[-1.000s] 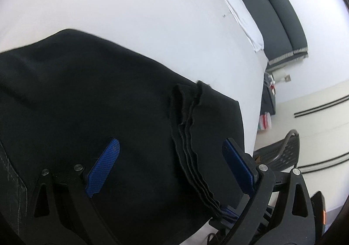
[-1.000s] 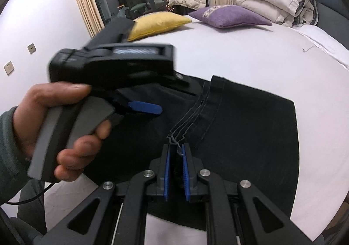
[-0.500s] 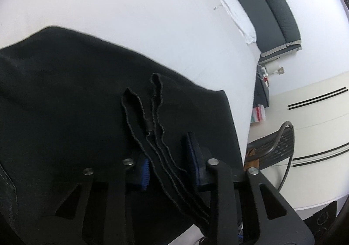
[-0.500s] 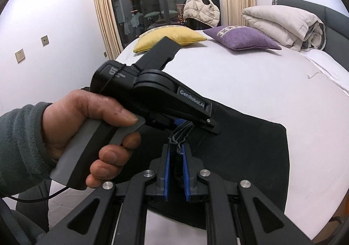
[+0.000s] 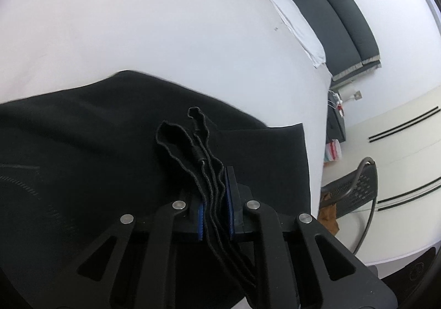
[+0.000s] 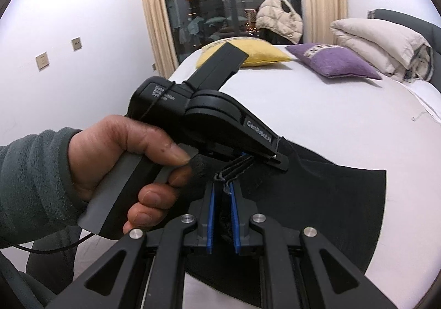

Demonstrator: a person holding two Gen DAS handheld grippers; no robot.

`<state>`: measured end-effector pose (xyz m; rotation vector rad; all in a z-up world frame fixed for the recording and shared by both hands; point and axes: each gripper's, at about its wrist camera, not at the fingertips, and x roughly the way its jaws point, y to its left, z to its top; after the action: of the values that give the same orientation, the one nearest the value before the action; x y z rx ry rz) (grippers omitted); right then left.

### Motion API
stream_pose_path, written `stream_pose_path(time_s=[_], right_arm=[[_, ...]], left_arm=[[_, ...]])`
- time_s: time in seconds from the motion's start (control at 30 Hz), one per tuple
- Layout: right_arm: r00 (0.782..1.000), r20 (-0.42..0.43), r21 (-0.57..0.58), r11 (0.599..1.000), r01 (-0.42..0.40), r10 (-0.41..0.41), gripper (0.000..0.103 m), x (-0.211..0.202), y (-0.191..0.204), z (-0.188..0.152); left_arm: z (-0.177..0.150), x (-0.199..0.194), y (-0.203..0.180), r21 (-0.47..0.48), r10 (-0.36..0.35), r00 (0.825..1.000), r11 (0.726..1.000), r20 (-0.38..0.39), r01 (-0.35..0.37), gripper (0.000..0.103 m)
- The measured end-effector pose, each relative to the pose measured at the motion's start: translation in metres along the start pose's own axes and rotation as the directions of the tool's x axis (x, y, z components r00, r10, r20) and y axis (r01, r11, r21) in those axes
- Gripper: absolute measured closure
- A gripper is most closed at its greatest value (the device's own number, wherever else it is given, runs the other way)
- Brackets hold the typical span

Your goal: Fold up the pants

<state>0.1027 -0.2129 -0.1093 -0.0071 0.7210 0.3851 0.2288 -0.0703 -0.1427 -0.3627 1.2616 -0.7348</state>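
Two hand-held grippers are clamping the same bunched hem edge of the black pants [image 5: 82,171], which are lying spread on the white bed [image 5: 165,33] near its foot edge. The left hand-held gripper [image 5: 215,215] has just been closing, and its blue pads are now pinching the stacked hem layers between them. The right hand-held gripper [image 6: 222,215] is clenched on the hem too, just beside the left one, whose body and the person's hand [image 6: 124,168] are filling the middle of the right wrist view.

Judging from these grips, the step in hand is carrying the hem end over the rest of the pants to make a fold. To do it well, both grips should be rising together and travelling level, keeping the edge taut between them so all layers are staying stacked. The hem should be landing square on the far edge of the pants, away from the purple pillow [image 6: 333,61], and only then should the pads be letting go. Pulling unevenly is likely to be skewing the fold.

Much is staying unclear: the black cloth is swallowing its own seams, so the layer count in each pinch is hard to tell. The waistband end is cut off at the left view's edge, and the hand is hiding part of the pants.
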Motion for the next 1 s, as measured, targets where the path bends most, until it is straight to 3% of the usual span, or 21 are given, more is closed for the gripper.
stream_pose_path(time_s=[0.13, 0.33, 0.43, 0.5, 0.57, 0.67, 0.8, 0.83, 0.9, 1.0], right_arm=[[0.999, -0.020, -0.026, 0.999, -0.026, 0.025, 0.091, 0.009, 0.013, -0.001], [0.995, -0.089, -0.009, 0.999, -0.049, 0.048, 0.090, 0.036, 0.014, -0.008], [0.977, -0.186, 0.051, 0.994, -0.096, 0.104, 0.084, 0.057, 0.013, -0.019], [0.959, -0.221, 0.131, 0.980, -0.151, 0.177, 0.076, 0.056, 0.007, -0.024], [0.948, -0.174, 0.197, 0.953, -0.230, 0.265, 0.058, 0.036, -0.008, -0.023], [0.956, -0.095, 0.275, 0.930, -0.243, 0.278, 0.056, 0.007, -0.048, -0.019], [0.985, 0.001, 0.459, 0.875, -0.156, 0.175, 0.056, -0.011, -0.138, -0.011], [0.984, 0.013, 0.483, 0.860, -0.164, 0.180, 0.056, -0.008, -0.153, -0.010], [0.983, 0.014, 0.529, 0.833, -0.162, 0.182, 0.056, 0.004, -0.177, -0.009], [0.966, 0.012, 0.581, 0.785, -0.216, 0.257, 0.056, 0.035, -0.197, -0.011]], left_arm=[[-0.007, -0.014, 0.020, -0.020, 0.014, 1.000, 1.000, 0.016, -0.014, 0.093], [-0.012, 0.000, 0.043, -0.048, 0.026, 1.000, 0.998, 0.007, -0.026, 0.092], [-0.013, 0.004, 0.049, -0.061, 0.005, 1.000, 0.998, 0.007, -0.005, 0.092], [-0.015, -0.006, 0.047, -0.044, 0.036, 0.999, 0.998, 0.011, -0.036, 0.092], [-0.019, -0.019, 0.046, -0.009, 0.099, 0.995, 0.995, 0.030, -0.098, 0.087], [-0.030, -0.044, 0.038, 0.059, 0.241, 0.968, 0.968, 0.076, -0.246, 0.087], [-0.034, -0.057, 0.019, 0.081, 0.313, 0.939, 0.942, 0.143, -0.326, 0.087], [-0.033, -0.059, 0.012, 0.089, 0.312, 0.935, 0.940, 0.165, -0.330, 0.087], [-0.036, -0.060, -0.009, 0.142, 0.228, 0.956, 0.956, 0.182, -0.256, 0.087], [-0.044, -0.034, -0.028, 0.215, 0.155, 0.982, 0.961, 0.109, -0.176, 0.087]])
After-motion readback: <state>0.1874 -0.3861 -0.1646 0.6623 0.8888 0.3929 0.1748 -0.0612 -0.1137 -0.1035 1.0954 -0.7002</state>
